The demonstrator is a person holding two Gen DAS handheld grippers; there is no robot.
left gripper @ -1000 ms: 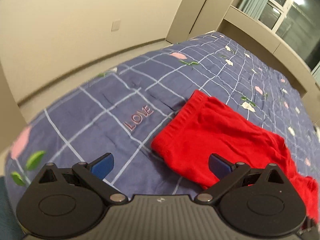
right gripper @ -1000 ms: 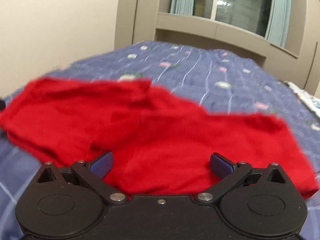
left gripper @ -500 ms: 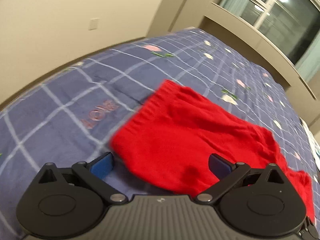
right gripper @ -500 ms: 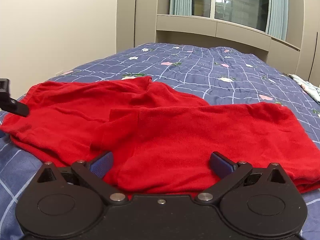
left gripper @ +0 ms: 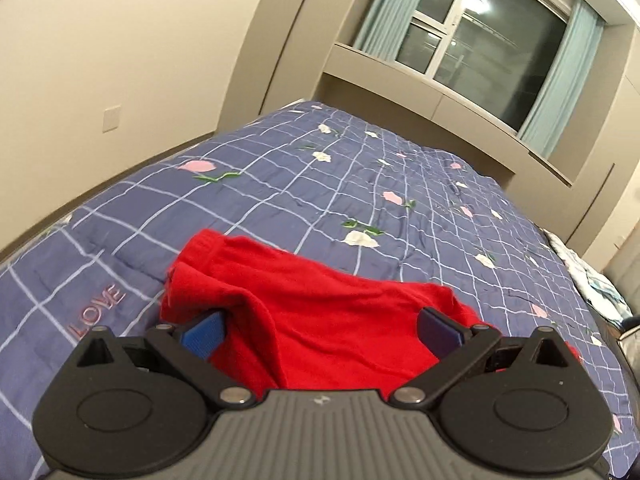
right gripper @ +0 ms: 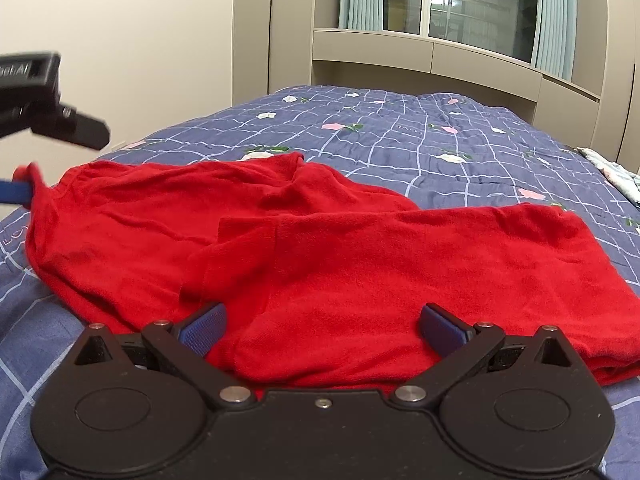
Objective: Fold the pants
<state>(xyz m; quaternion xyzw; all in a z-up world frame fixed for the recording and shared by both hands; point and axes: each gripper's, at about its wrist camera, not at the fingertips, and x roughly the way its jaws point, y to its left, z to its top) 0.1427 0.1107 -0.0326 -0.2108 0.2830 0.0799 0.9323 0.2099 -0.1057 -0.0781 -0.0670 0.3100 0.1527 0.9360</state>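
a: left gripper (left gripper: 318, 330) moved in since the last frame, fingers apart, straddling the red pants (left gripper: 320, 316) waistband.
b: right gripper (right gripper: 322, 326)?
a: unchanged, spread wide over the pants on the quilt (right gripper: 440, 136).

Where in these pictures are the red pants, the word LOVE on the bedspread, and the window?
red pants (right gripper: 360, 264): right wrist view, middle of the cloth.
LOVE lettering (left gripper: 98, 312): left wrist view, its middle letters.
window (left gripper: 480, 28): left wrist view, the glass.
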